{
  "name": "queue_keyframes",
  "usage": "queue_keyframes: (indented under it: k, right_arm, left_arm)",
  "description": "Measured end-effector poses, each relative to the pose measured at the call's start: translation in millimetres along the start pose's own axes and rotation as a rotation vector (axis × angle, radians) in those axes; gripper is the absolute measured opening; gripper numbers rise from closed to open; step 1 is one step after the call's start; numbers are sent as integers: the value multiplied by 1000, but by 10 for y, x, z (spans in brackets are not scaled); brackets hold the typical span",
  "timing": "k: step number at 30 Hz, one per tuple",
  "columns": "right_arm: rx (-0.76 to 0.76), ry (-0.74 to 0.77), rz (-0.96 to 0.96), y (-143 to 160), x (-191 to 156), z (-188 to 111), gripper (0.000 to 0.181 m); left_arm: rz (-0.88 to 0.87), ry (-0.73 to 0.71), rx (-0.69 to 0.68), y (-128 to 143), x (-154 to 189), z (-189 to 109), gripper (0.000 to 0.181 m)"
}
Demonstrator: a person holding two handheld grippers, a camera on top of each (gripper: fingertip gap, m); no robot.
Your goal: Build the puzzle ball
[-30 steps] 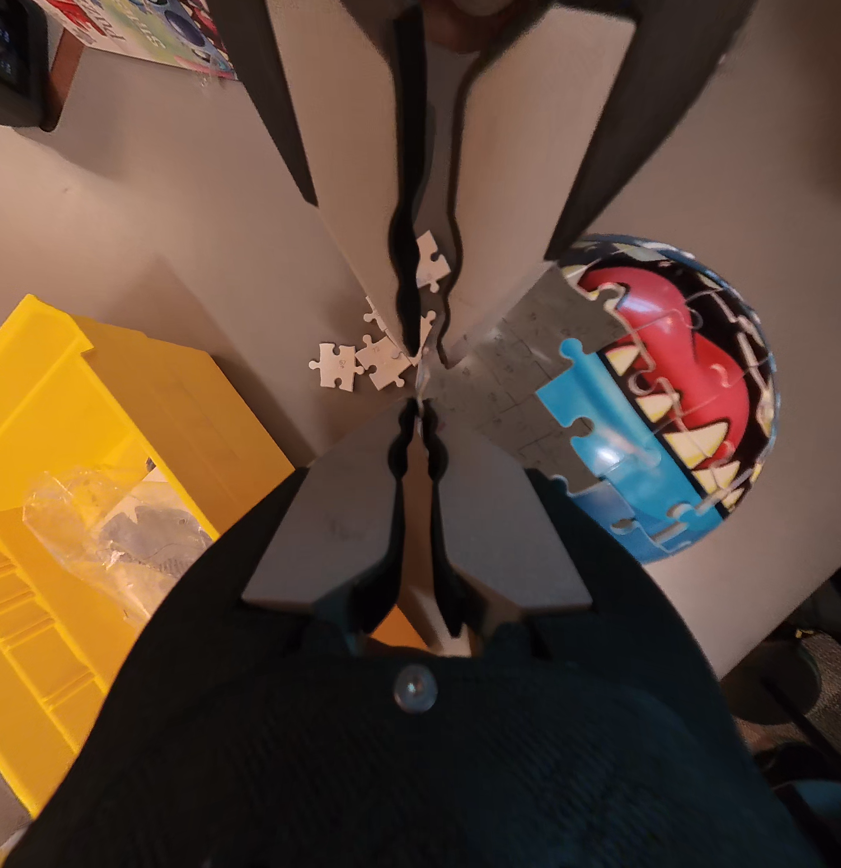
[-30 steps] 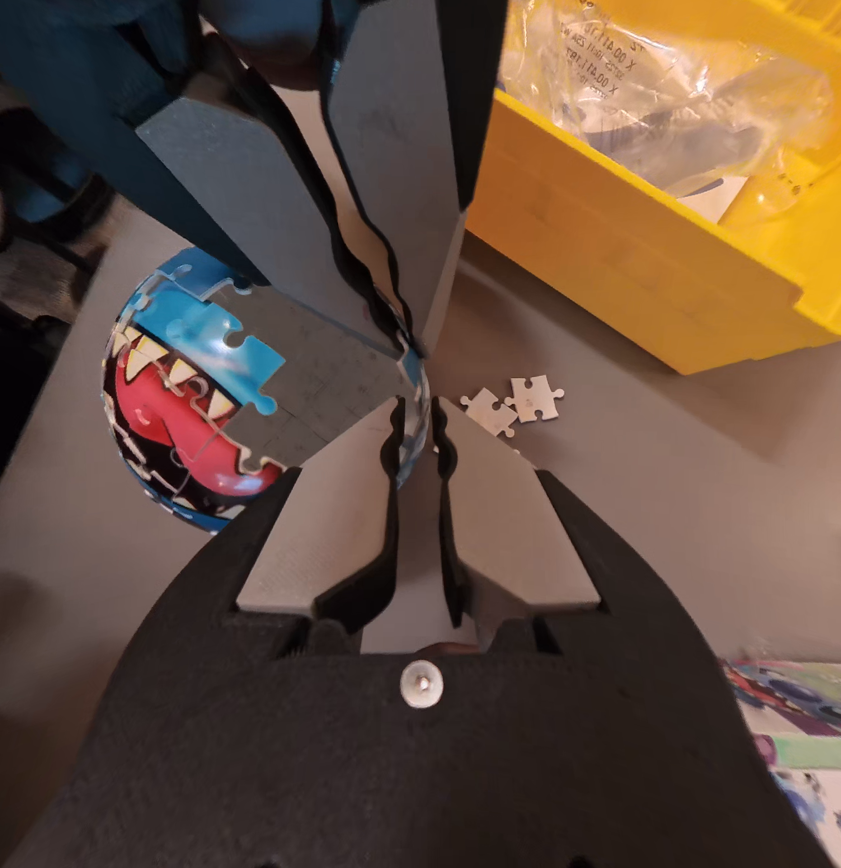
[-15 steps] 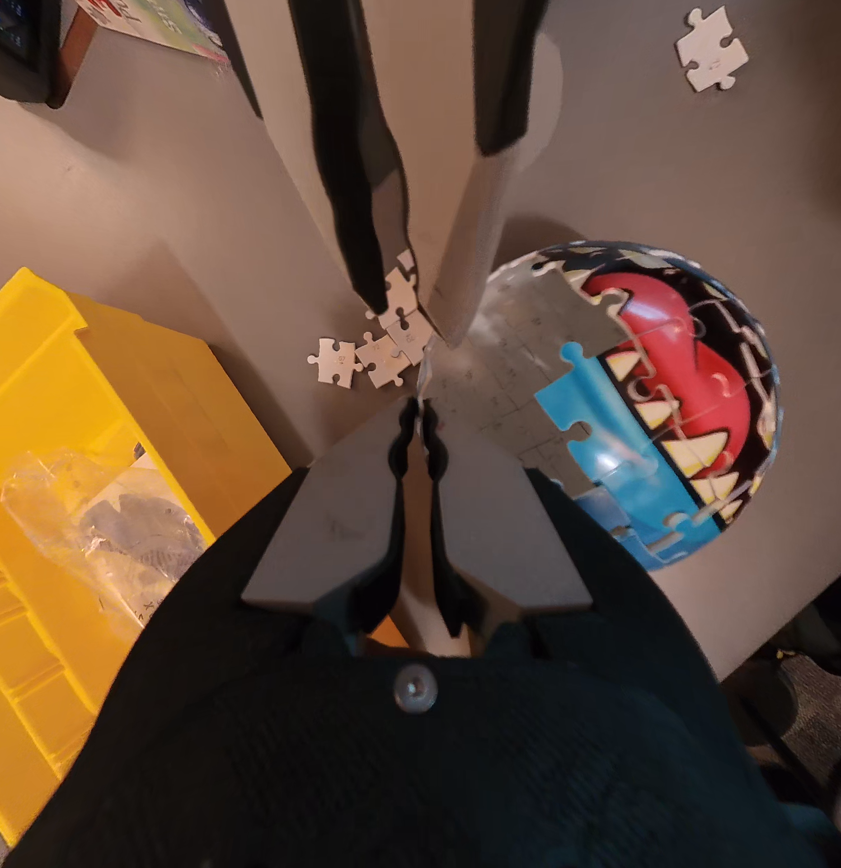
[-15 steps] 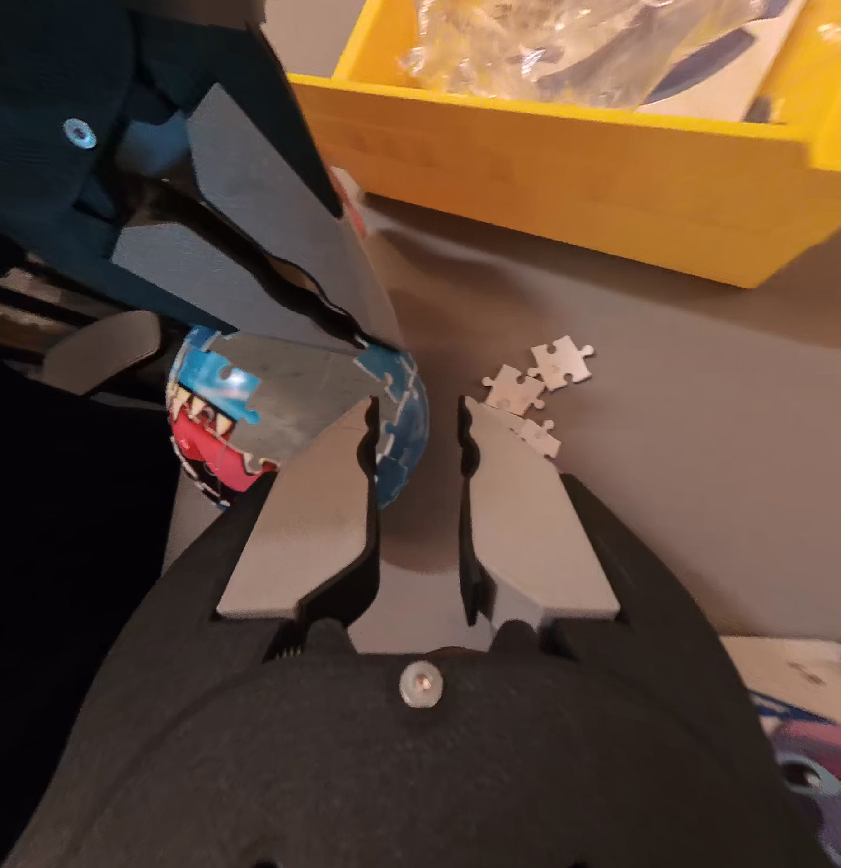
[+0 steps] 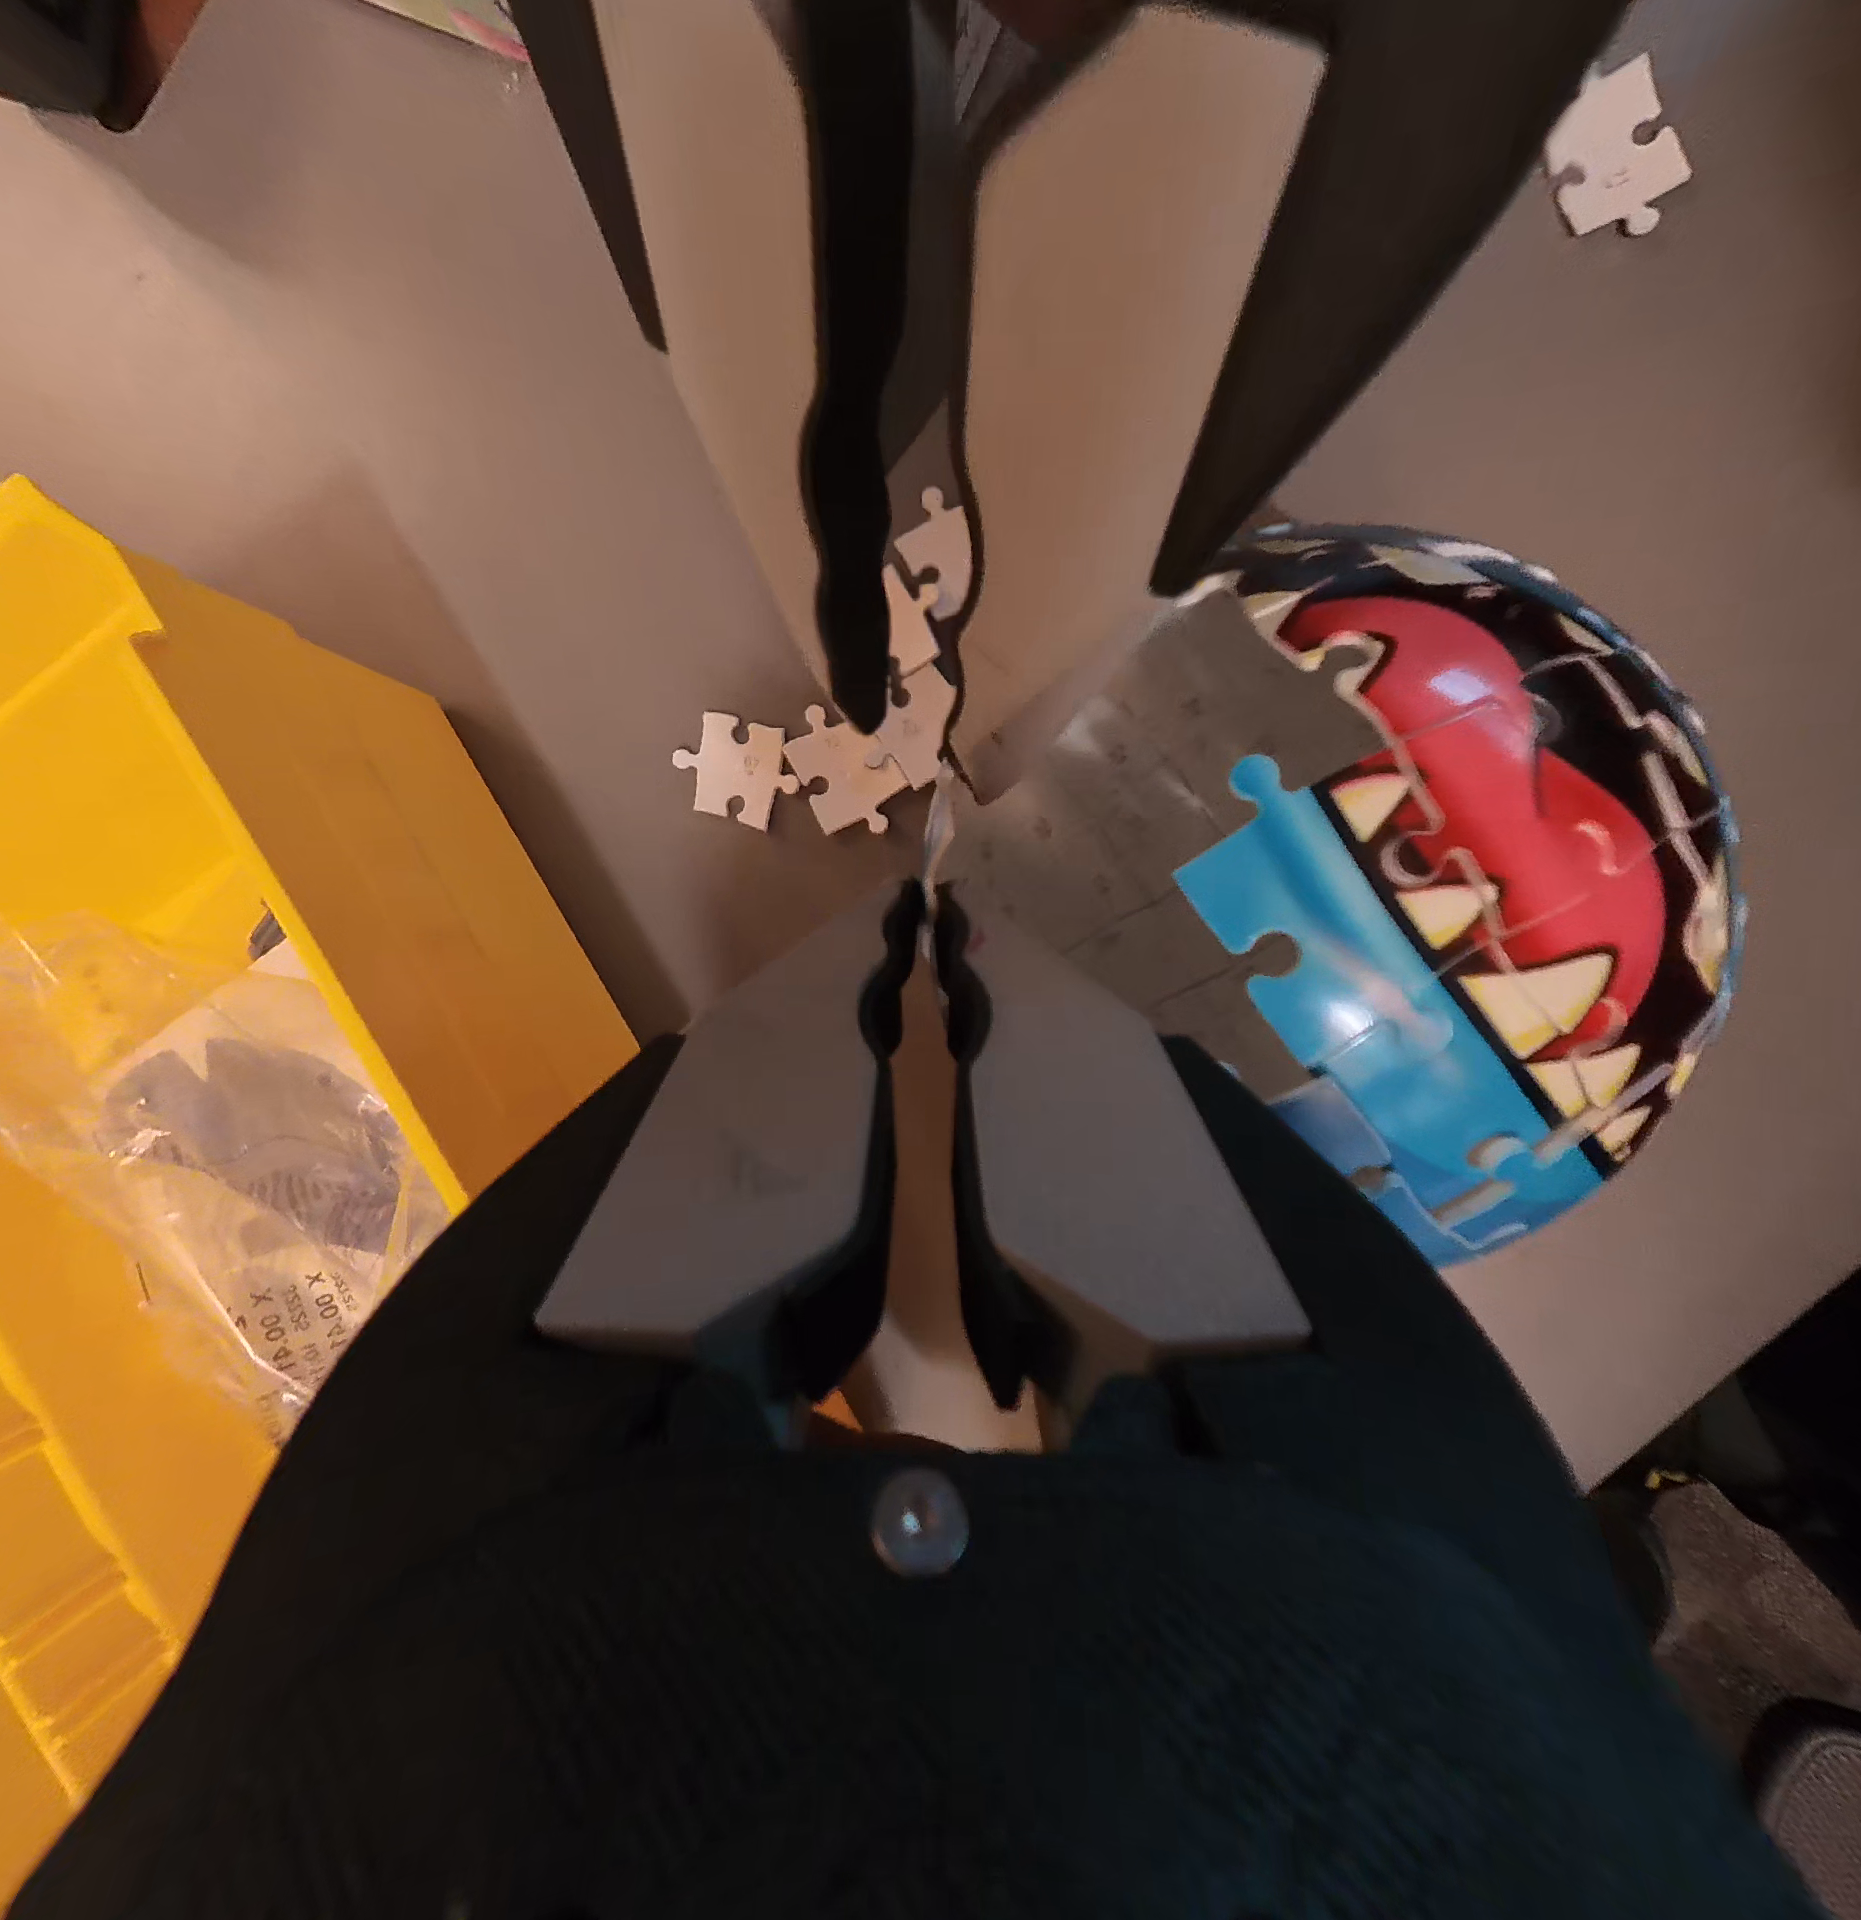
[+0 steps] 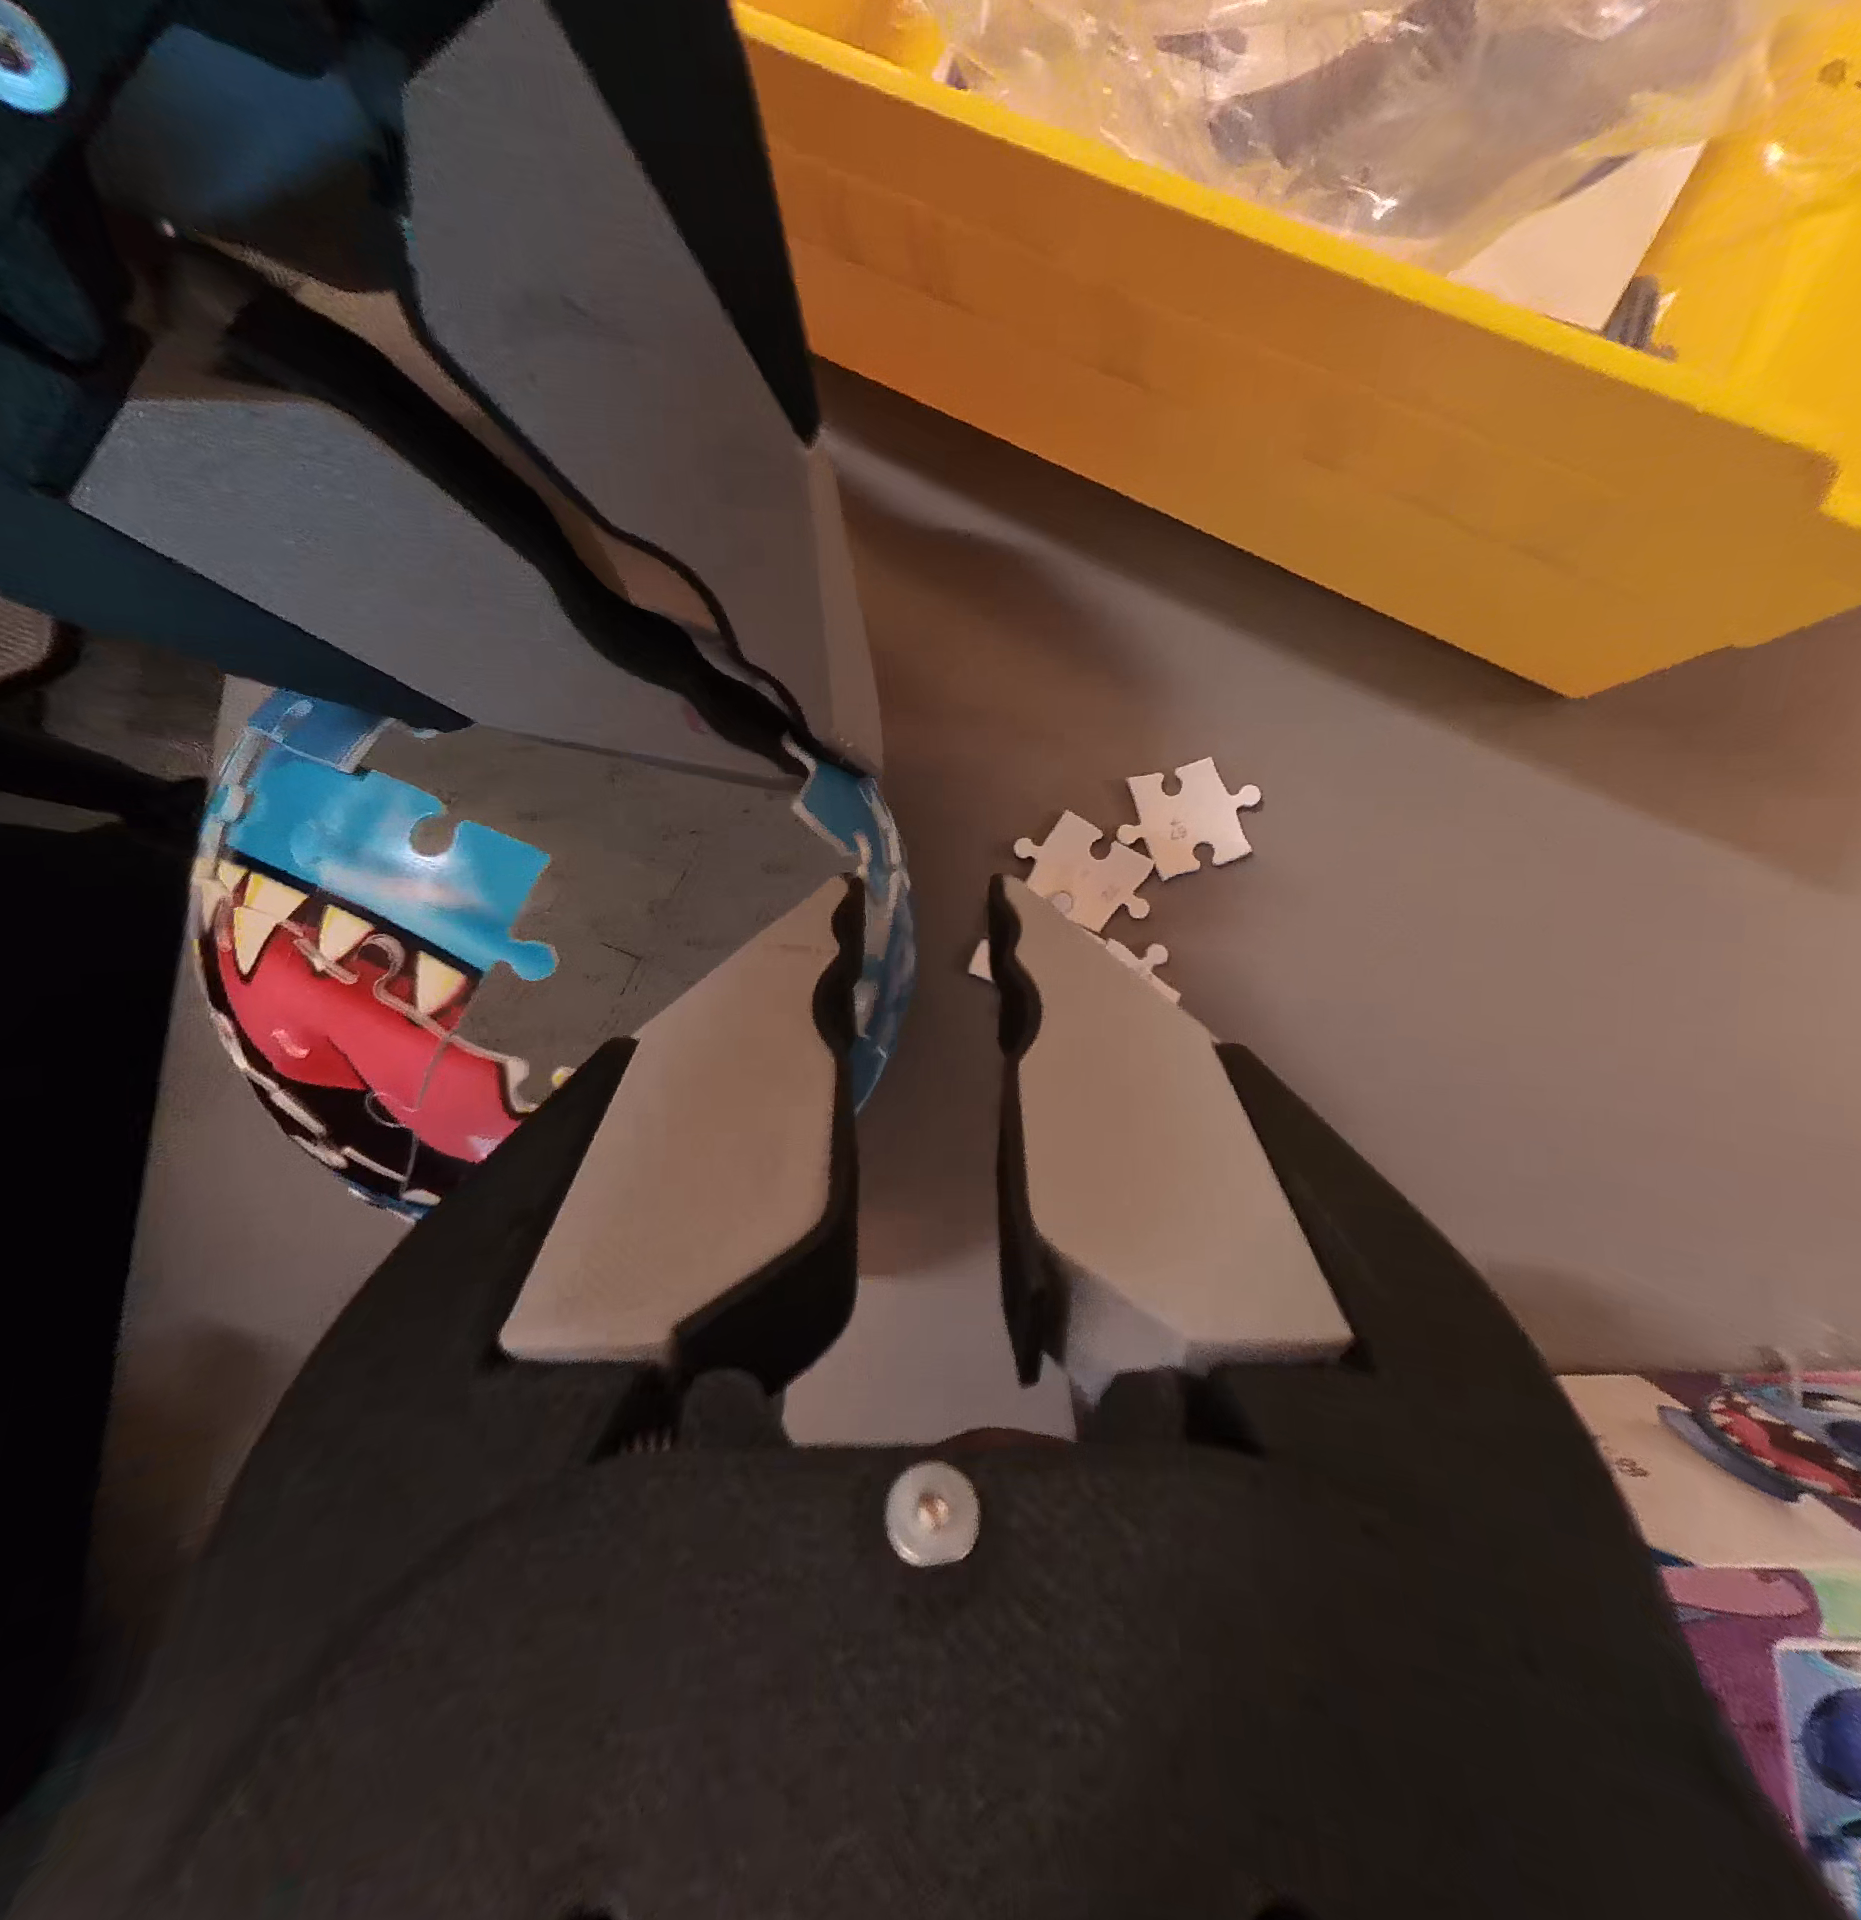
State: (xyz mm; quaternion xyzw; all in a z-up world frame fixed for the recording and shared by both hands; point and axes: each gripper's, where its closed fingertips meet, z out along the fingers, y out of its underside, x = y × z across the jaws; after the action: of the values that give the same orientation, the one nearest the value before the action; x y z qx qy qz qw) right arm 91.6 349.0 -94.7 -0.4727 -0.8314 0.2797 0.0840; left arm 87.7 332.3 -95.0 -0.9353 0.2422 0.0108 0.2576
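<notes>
- While the left hand-held gripper [image 5: 931,899] sits at frame centre in the left wrist view, its jaws are clenched on the thin edge of the puzzle ball [image 5: 1466,894], at the rim of the ball's unfinished opening.
- The puzzle ball rests on the grey bench [image 5: 282,343], centre right in the left wrist view and centre left in the right wrist view [image 6: 386,966]; its grey inner side shows through the gap, and the outside carries a red mouth, white teeth and blue areas.
- The right hand-held gripper [image 6: 921,925] is released, its jaws standing apart with bare bench between them, one fingertip over the ball's blue edge and the other over the loose pieces.
- Several loose puzzle pieces [image 6: 1134,847] lie white side up on the bench just beside the ball, some overlapping.
- One more puzzle piece [image 5: 1617,156] lies alone in the upper right of the left wrist view.
- A yellow bin [image 5: 282,831] at left holds a clear plastic bag [image 5: 178,1101].
- A printed sheet [image 6: 1778,1538] shows at lower right in the right wrist view.
</notes>
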Motion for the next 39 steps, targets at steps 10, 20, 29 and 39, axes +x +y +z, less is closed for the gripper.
queue_keyframes:
  k: [10, 20, 29, 39]
  right_arm:
    - [-89, -38, -73, 0, -21, 121, 17]
    - [-117, -102, -151, -56, -88, 189, 3]
    - [-117, -96, -225, -94, -116, 216, 2]
    - [-113, -66, -304, -113, -164, 292, 1]
  left_arm:
    - [-59, -2, 14, 24, -6, -8, 0]
    - [-148, -29, 26, 97, -10, -27, 0]
    - [-184, -67, 62, 128, -10, -58, 0]
    - [-201, -105, 261, 81, -157, -446, 14]
